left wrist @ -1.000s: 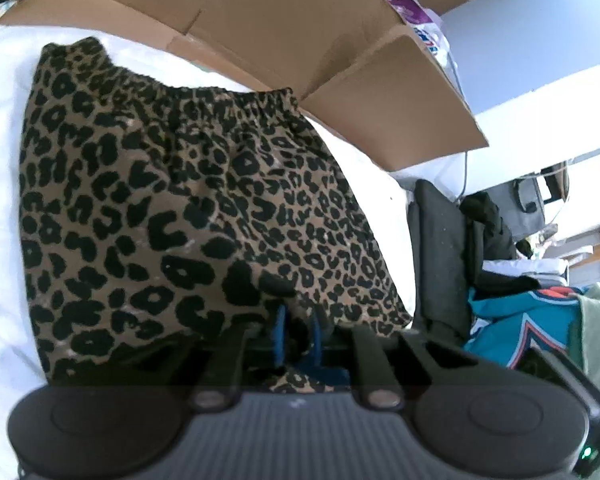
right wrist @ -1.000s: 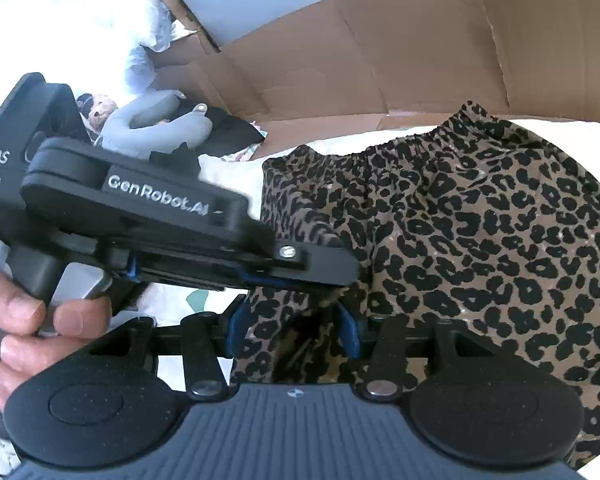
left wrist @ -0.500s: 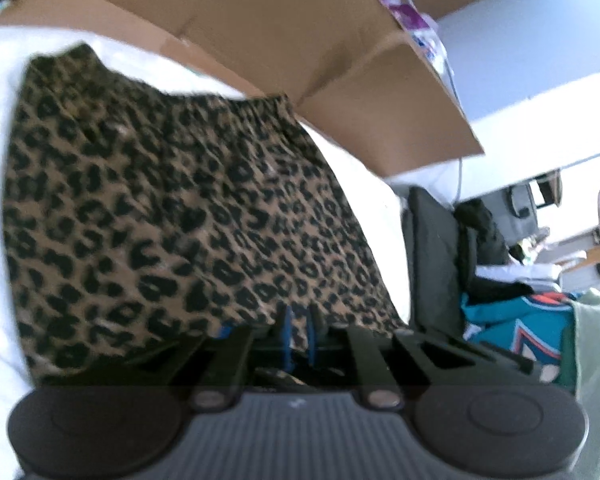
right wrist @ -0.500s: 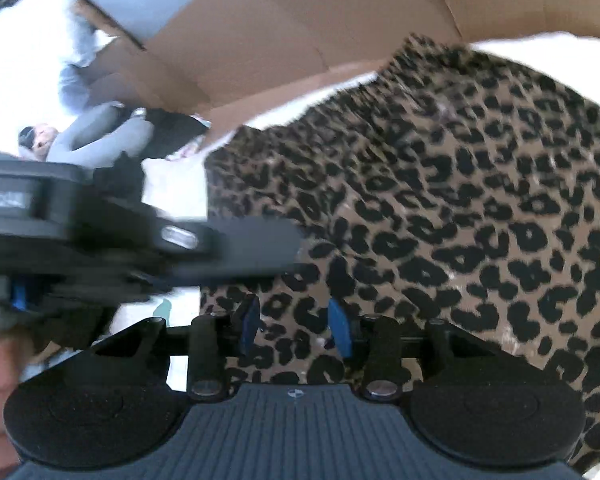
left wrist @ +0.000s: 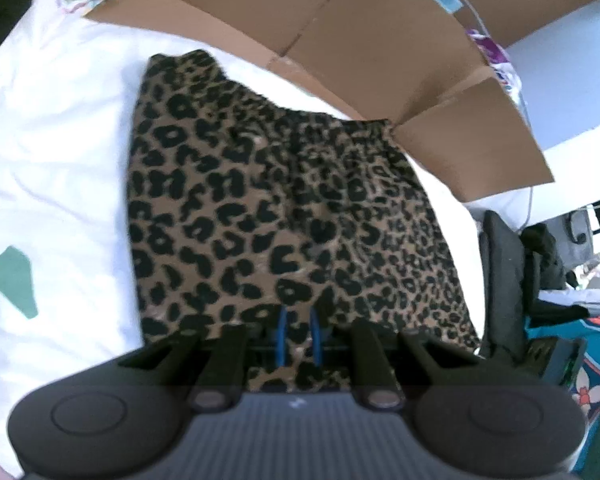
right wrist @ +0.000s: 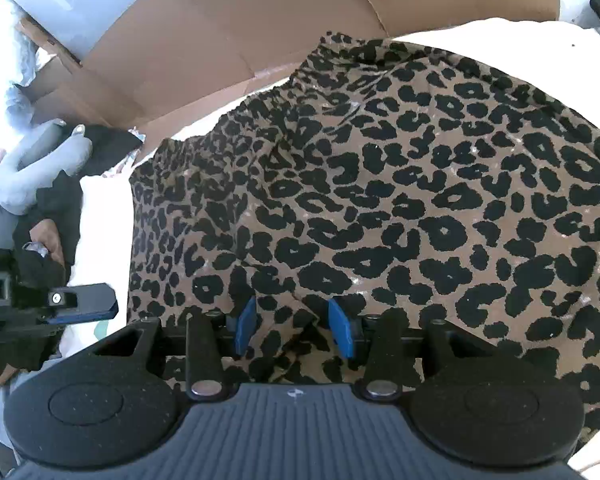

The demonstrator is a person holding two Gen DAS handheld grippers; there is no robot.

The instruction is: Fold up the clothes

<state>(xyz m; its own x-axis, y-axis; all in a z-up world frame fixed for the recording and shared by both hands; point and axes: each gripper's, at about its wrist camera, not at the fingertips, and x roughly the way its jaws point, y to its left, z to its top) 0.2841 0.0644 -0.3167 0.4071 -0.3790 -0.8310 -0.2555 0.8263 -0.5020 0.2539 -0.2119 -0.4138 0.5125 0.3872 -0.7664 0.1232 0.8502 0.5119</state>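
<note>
Both claws had dropped closer onto the leopard-print garment (left wrist: 284,216); fold unfinished.
Left claw (left wrist: 298,334) nearly together and opening, right claw (right wrist: 294,330) apart and opening, cloth between each; garment lay on the white bed (left wrist: 52,152).

A lived-in bedroom at home — white bedding (left wrist: 52,128), flattened cardboard boxes (left wrist: 380,40), heaps of clothes (left wrist: 560,280) beside it, a grey plush toy (right wrist: 40,164).

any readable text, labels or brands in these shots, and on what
".AI" – white letters at the frame's left edge, on the body of the left tongs in the right wrist view; the rest is cut off.
Purple printed packaging behind the cardboard: too blurred to read.
</note>
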